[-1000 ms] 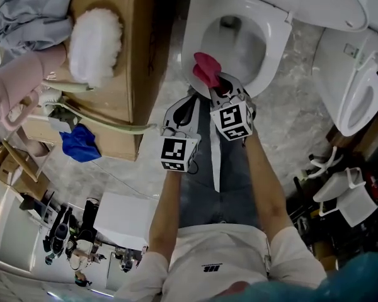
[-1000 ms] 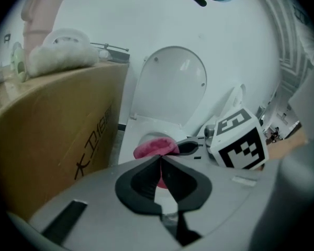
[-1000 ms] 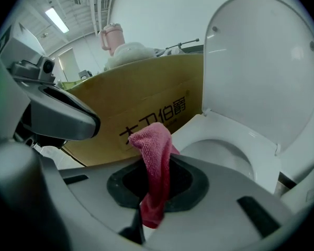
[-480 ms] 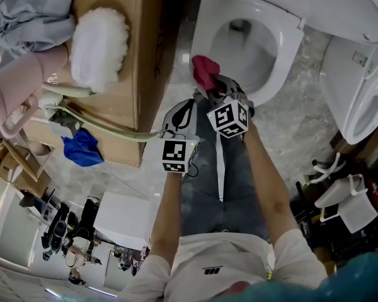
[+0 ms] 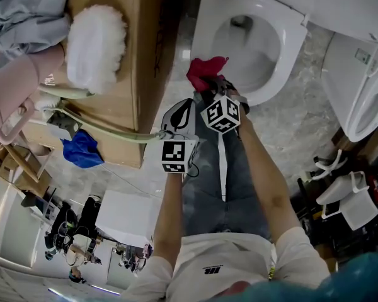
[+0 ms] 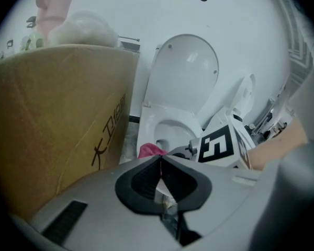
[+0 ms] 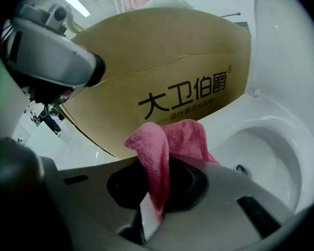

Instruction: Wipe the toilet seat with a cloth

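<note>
A white toilet [image 5: 283,24] with its lid raised stands at the top of the head view; its bowl rim [image 7: 261,114] fills the right of the right gripper view. My right gripper [image 5: 209,88] is shut on a pink cloth [image 5: 203,69], held just off the near left edge of the rim. The cloth [image 7: 167,145] sticks up from between the closed jaws. My left gripper [image 5: 181,115] hangs lower and to the left, jaws pressed together with nothing between them. In the left gripper view the cloth [image 6: 149,150] and toilet [image 6: 170,129] lie ahead.
A tall cardboard box [image 5: 135,55] stands close on the left of the toilet, topped by a white fluffy duster [image 5: 94,39] and pink item [image 5: 16,87]. A blue rag [image 5: 80,148] lies on the floor. A second white fixture [image 5: 365,93] stands at right.
My right gripper with the pink cloth has shifted left and slightly away from the bowl, toward the gap beside the box. The left gripper has hardly moved.
</note>
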Available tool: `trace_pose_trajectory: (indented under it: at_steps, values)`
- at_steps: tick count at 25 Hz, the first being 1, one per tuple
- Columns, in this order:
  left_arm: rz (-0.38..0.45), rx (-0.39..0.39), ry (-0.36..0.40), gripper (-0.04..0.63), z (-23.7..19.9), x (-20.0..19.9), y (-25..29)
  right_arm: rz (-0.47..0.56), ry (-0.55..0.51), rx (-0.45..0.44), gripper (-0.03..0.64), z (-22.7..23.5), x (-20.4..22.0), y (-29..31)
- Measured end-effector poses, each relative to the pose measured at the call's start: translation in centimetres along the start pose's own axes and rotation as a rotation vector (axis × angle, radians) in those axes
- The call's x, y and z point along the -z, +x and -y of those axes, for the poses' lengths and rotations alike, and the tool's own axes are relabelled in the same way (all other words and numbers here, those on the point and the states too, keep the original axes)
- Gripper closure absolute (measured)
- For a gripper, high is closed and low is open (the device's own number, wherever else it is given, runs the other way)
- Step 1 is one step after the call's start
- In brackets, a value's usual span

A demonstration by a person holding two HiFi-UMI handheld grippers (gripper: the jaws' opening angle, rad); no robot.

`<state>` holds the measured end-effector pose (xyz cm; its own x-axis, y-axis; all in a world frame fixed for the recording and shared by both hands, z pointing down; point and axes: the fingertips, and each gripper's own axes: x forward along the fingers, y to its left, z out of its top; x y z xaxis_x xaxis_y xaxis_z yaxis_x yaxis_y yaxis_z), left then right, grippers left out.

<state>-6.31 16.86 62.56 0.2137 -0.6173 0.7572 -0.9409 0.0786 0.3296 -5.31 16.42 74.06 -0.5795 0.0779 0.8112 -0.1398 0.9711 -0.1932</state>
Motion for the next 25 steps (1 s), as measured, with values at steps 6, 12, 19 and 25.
trace_pose_trajectory:
  at_steps: [6,12,19,25]
  values:
    - [-0.006,-0.003,0.003,0.581,-0.5,0.1,-0.1,-0.026,0.016,0.002,0.592,-0.9,1.1,0.2]
    - [-0.022,0.009,0.011,0.581,-0.5,0.4,0.1,-0.043,0.027,-0.004,0.594,-1.8,2.2,-0.2]
    - [-0.040,0.035,0.034,0.581,0.3,0.3,0.7,-0.072,-0.006,0.004,0.594,-3.0,4.4,-1.2]
    - [-0.055,0.060,0.059,0.580,1.4,0.4,1.4,-0.082,-0.015,0.004,0.594,-3.8,6.8,-2.5]
